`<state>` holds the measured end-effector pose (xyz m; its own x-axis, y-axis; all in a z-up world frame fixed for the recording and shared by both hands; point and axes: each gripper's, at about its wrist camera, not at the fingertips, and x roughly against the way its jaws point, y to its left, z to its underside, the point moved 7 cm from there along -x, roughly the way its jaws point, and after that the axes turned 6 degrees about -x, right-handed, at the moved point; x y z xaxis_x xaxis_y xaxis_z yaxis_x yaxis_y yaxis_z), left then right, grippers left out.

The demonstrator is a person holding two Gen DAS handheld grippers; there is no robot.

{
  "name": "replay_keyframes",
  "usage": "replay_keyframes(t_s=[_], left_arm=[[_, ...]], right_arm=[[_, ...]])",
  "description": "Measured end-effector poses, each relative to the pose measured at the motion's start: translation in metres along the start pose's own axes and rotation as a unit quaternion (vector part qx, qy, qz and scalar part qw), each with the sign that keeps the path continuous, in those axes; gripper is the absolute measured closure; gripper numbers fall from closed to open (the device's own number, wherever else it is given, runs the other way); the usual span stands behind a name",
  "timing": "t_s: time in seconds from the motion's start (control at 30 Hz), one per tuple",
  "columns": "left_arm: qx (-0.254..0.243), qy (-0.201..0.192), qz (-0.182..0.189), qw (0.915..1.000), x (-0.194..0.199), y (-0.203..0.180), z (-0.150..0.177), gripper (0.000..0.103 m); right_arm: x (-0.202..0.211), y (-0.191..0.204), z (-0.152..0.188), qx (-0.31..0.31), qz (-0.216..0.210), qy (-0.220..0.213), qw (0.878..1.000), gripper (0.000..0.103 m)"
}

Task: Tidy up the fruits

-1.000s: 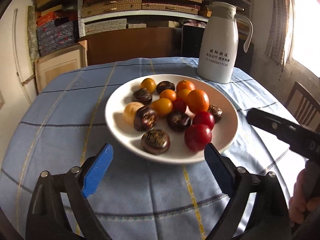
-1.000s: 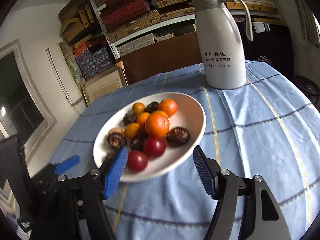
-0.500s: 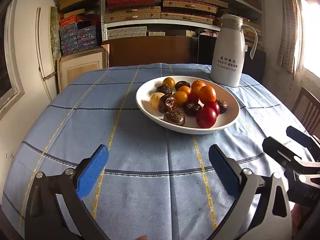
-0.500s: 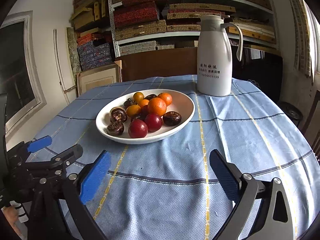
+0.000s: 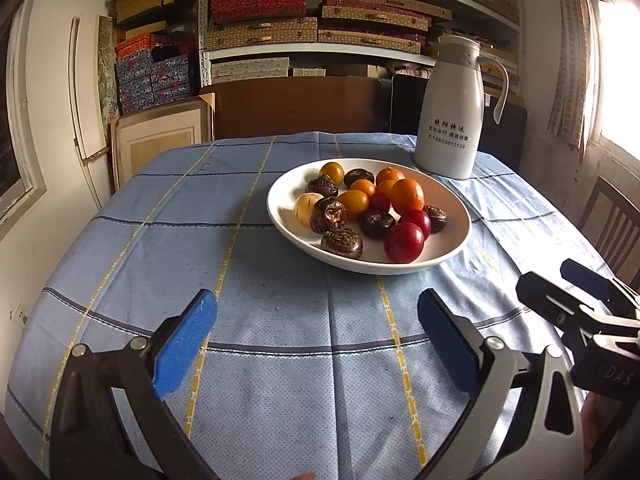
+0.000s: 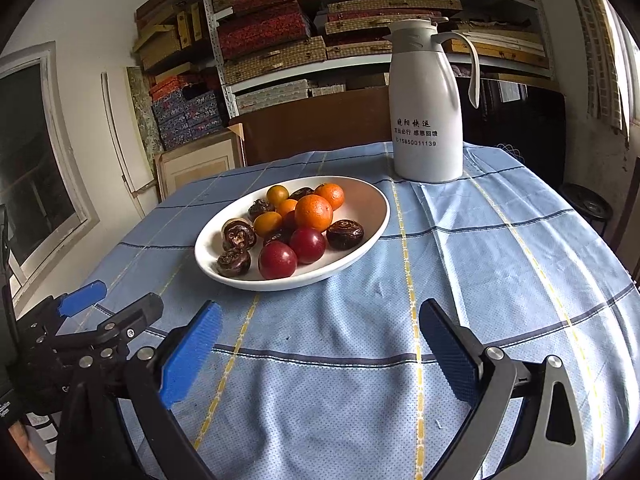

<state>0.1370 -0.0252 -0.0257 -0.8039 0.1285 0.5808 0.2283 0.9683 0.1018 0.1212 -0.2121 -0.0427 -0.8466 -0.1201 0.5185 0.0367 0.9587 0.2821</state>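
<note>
A white plate (image 5: pixel 448 258) sits on the blue checked cloth (image 5: pixel 280 340), toward the far side of the table, and all the fruit lies in it. From the left wrist view, two red plums (image 5: pixel 404 242) lie at the near right of the pile, touching each other, with a big orange (image 5: pixel 407 197) just behind them. Dark brown water chestnuts (image 5: pixel 341 243) are scattered round the pile – one at the near edge, one at the far right rim, others toward the left and back. Small yellow-orange kumquats (image 5: pixel 353 204) fill the middle and far part, and one pale peeled piece (image 5: pixel 307 209) lies at the left.

A white jug (image 5: pixel 448 120) with printed lettering stands upright beyond the plate, far right, apart from it. Behind the table are shelves (image 5: pixel 320 44) stacked with flat boxes.

The left gripper (image 5: pixel 316 332) hovers over bare cloth, near side of the plate and apart from it. Its jaws have just been opening and stand wide apart with nothing between them. The right gripper (image 6: pixel 318 334) hovers likewise over the near cloth – its jaws too have just been opening, now spread wide and empty. Each shows in the other's view: the right one at the right edge of the left view, the left one at the lower left of the right view.
</note>
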Motion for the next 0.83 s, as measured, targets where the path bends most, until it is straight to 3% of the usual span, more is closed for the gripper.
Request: replay_keyframes(t_s=[0.43, 0.83], left_arm=[[0.001, -0.009, -0.045, 0.9990, 0.0048, 0.0077, -0.0017, 0.005], [-0.005, 0.001, -0.022, 0.9997, 0.0017, 0.0010, 0.0000, 0.005]], right_arm=[[0.0001, -0.0008, 0.0005, -0.006, 0.000, 0.002, 1.000, 0.004], [-0.0010, -0.0025, -0.0001, -0.009, 0.000, 0.004, 1.000, 0.004]])
